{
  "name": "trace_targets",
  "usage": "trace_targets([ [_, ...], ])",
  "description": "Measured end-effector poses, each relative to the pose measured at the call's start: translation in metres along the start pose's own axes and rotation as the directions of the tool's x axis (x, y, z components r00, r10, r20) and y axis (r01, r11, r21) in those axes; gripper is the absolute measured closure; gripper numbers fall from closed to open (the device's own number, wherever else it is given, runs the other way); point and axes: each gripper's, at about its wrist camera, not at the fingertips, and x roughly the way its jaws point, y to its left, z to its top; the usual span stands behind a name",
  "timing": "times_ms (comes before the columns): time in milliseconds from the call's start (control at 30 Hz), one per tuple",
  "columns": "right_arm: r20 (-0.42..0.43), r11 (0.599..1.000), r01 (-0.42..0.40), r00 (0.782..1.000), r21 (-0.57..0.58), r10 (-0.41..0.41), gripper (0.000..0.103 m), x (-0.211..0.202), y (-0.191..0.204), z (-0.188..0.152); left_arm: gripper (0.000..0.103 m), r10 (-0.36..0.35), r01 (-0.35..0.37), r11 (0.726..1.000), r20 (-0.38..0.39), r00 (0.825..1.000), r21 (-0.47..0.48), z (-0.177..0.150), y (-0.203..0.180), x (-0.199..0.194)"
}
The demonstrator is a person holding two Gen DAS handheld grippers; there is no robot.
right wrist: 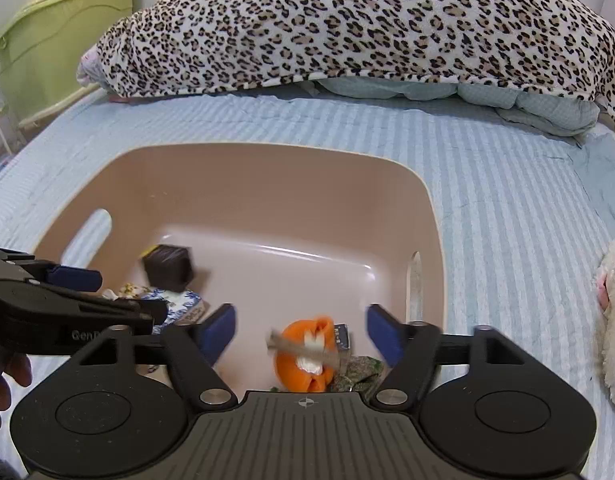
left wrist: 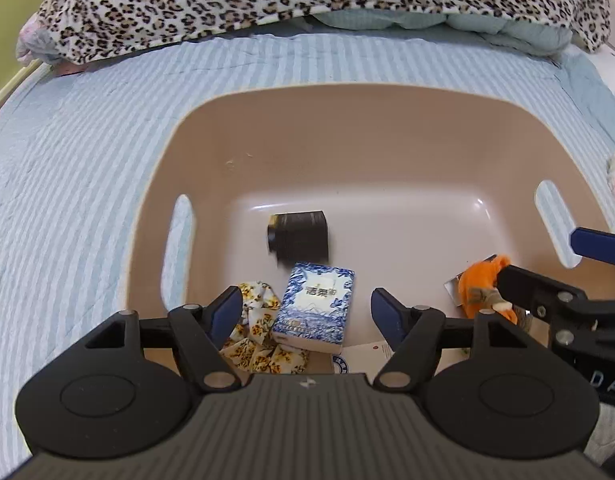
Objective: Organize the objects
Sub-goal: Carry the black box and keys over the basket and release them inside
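Two grippers, my left gripper (left wrist: pixel 305 312) and right gripper (right wrist: pixel 299 334), hung with jaws apart, nothing clamped. Releasing low over the basin (left wrist: pixel 347 120) seemed wise, sparing the orange toy (right wrist: pixel 307 354) bounces.

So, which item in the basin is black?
The black box, lying farthest in; the tissue pack is blue and white, the toy orange.

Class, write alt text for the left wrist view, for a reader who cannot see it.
The open left gripper hangs over a beige basin on a striped bed cover, holding nothing. In the basin lie a blue-and-white tissue pack, a dark box, a floral cloth and an orange toy.
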Motion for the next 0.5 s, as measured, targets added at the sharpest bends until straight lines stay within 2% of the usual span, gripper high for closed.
trace_targets([
  [33,0.007,1.000,0.006,1.000,0.000,-0.006,0.021,-0.004,0.000,0.000,0.029,0.006,-0.006,1.000,0.004,1.000,-0.004,0.001,0.000,-0.003],
  [100,0.015,1.000,0.013,1.000,0.002,-0.013,0.013,-0.010,-0.001,0.003,0.029,0.009,-0.009,1.000,0.015,1.000,-0.012,0.000,0.001,-0.008],
  [200,0.027,1.000,0.016,0.999,0.015,-0.017,0.009,-0.020,-0.001,0.004,0.029,0.005,-0.004,1.000,0.023,1.000,-0.030,0.000,0.005,-0.016],
  [500,0.065,0.999,0.027,0.997,0.019,-0.029,0.006,-0.048,0.001,0.002,0.029,-0.007,0.011,0.999,0.083,0.996,-0.047,-0.009,0.009,-0.047],
])
